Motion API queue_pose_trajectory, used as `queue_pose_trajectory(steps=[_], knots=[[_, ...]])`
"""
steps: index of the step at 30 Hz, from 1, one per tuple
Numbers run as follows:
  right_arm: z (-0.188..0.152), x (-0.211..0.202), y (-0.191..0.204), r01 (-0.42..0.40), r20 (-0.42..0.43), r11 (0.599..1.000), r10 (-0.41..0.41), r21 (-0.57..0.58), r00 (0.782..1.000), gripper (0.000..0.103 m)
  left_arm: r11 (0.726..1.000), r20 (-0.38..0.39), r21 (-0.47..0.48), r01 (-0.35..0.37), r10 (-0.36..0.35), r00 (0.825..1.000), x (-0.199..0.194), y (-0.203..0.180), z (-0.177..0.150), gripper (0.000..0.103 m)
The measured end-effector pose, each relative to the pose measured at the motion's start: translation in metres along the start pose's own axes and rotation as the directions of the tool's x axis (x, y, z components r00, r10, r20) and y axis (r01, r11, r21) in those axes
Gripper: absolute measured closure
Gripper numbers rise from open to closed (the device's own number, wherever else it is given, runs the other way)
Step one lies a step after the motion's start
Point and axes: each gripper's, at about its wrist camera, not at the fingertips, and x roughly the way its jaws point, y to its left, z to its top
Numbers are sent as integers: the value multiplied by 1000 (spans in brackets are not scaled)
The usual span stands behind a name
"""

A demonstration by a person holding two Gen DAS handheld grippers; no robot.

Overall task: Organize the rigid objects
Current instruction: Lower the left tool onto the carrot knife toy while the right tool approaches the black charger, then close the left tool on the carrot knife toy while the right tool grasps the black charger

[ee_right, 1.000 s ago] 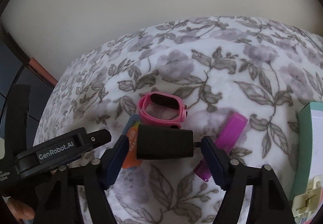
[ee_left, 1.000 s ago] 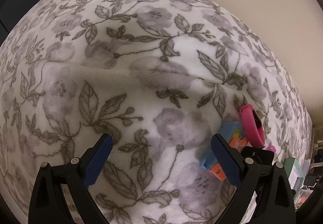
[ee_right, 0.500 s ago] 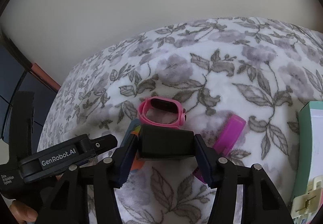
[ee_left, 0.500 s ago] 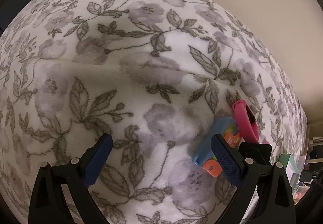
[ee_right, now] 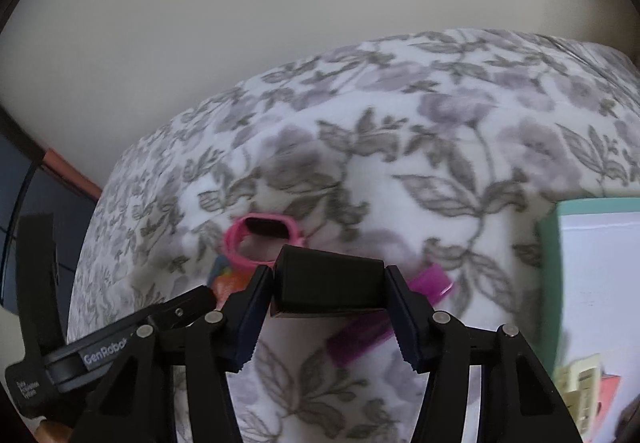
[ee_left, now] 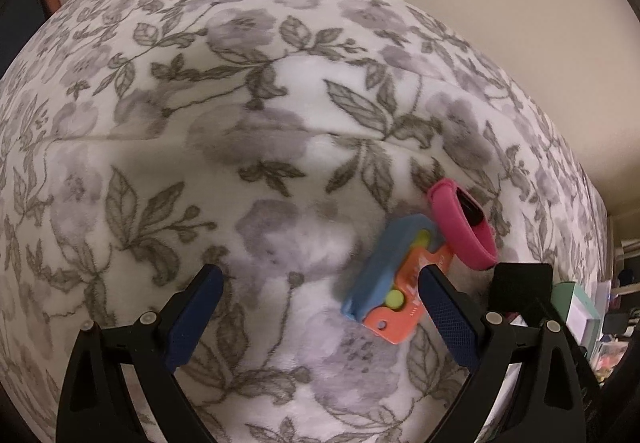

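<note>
My right gripper (ee_right: pixel 328 283) is shut on a black box (ee_right: pixel 330 285) and holds it above the floral blanket (ee_right: pixel 400 147). Behind the box lies a pink watch band (ee_right: pixel 240 247); it also shows in the left wrist view (ee_left: pixel 464 231). A purple stick (ee_right: pixel 360 339) lies under the box. My left gripper (ee_left: pixel 320 291) is open and empty over the blanket (ee_left: pixel 240 123). A blue and orange toy (ee_left: pixel 396 279) lies by its right finger. The black box (ee_left: pixel 520 289) shows at the right of that view.
A green-rimmed white box (ee_right: pixel 548 243) with small items inside stands at the right, also seen in the left wrist view (ee_left: pixel 576 307). A plain wall lies behind the bed. The left gripper's body (ee_right: pixel 100 351) is close at the lower left.
My right gripper closed on the black box and lifted it off the blanket, swinging toward the green box. My left gripper shifted slightly, staying open.
</note>
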Motion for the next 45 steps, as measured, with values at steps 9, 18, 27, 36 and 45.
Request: queue_pose_trajectory(steps=[9, 18, 27, 36, 45], knots=[[5, -4, -19, -13, -8, 999, 14, 52, 1000, 44, 987, 37, 144, -74, 70, 997, 7, -37, -2, 5], [5, -3, -18, -15, -12, 999, 16, 49, 1000, 44, 961, 53, 233, -147, 138, 989, 26, -62, -7, 21], [5, -5, -20, -21, -17, 998, 22, 62, 1000, 44, 953, 70, 271, -135, 120, 990, 21, -72, -8, 54], [7, -11, -21, -21, -15, 998, 22, 65, 1000, 44, 976, 52, 190, -103, 95, 994, 5, -46, -3, 58], [13, -22, -26, -29, -3, 996, 29, 87, 1000, 44, 993, 51, 104, -60, 55, 997, -8, -27, 9, 58]])
